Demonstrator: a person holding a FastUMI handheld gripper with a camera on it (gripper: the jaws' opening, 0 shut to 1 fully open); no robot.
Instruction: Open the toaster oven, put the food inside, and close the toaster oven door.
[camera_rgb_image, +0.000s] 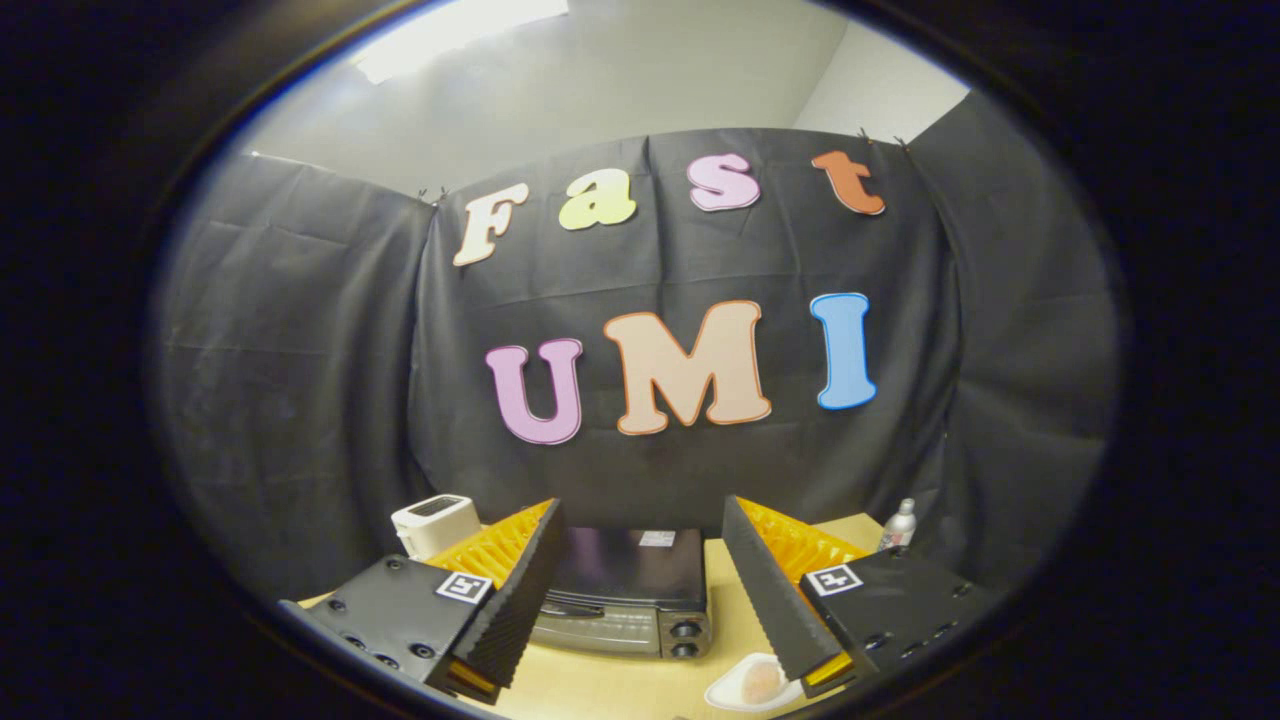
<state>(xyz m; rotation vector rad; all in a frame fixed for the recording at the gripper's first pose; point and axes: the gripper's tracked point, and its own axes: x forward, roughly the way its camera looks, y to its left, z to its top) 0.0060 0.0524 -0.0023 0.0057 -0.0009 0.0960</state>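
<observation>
toaster oven (630, 590): black top, silver front (dark knobs) | toaster (434, 522): white | table (620, 685): pale wood

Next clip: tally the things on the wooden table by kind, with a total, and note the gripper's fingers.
Appliances: 2, a dark glass-door toaster oven between the fingers and a white slot toaster behind the left finger.
Bottles: 1, a small clear bottle.
Dishes: 1, a white dish holding round pale food.
Total: 4.
Gripper: fingers open, holding nothing.
</observation>
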